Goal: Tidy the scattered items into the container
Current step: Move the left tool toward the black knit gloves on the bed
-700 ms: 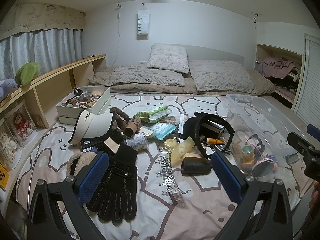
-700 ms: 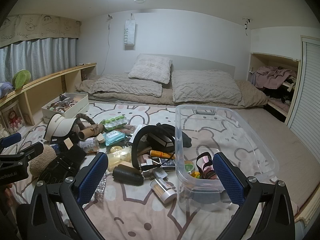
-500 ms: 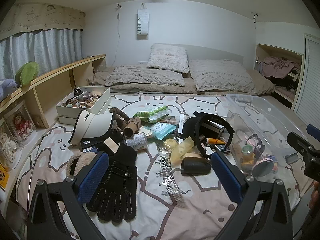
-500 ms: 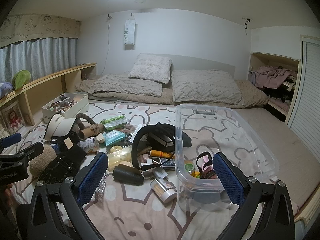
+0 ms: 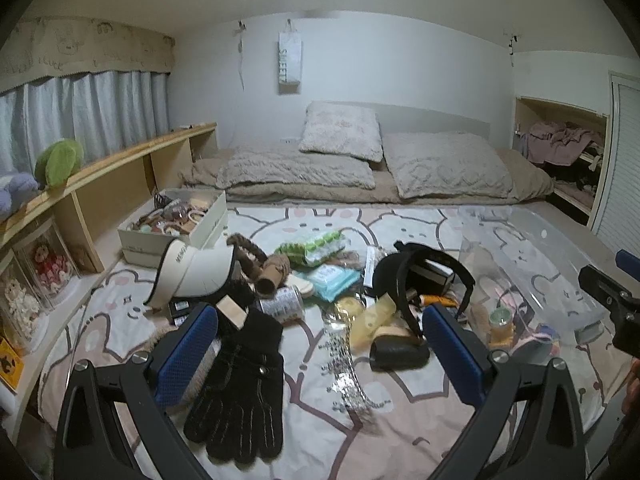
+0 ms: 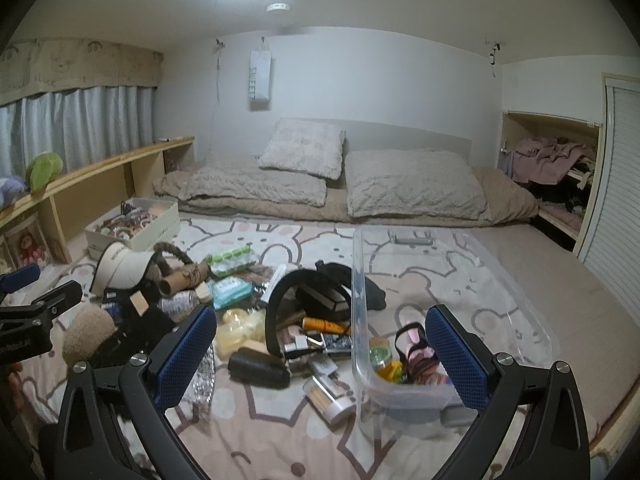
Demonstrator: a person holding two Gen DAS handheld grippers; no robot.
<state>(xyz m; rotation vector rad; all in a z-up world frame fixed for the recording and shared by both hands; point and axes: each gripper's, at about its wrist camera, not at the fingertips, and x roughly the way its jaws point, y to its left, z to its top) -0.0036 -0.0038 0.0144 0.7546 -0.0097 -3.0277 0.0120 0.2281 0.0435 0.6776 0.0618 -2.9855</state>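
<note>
A clear plastic bin (image 6: 452,256) sits on the bed at the right with a few small items in its near end; it also shows in the left wrist view (image 5: 532,248). Scattered items lie left of it: black gloves (image 5: 240,364), a silver tiara (image 5: 344,364), a dark cylinder (image 5: 398,354), a white visor (image 5: 192,268), a black headband (image 6: 288,300) and a toothpick jar (image 6: 330,396). My left gripper (image 5: 320,356) is open and empty above the gloves and tiara. My right gripper (image 6: 320,356) is open and empty over the bin's near left corner.
A white box of hair ties (image 5: 176,224) stands at the back left by a wooden shelf (image 5: 100,176). Pillows and a folded blanket (image 5: 360,164) lie at the head of the bed. A closet nook (image 6: 552,168) is at the right.
</note>
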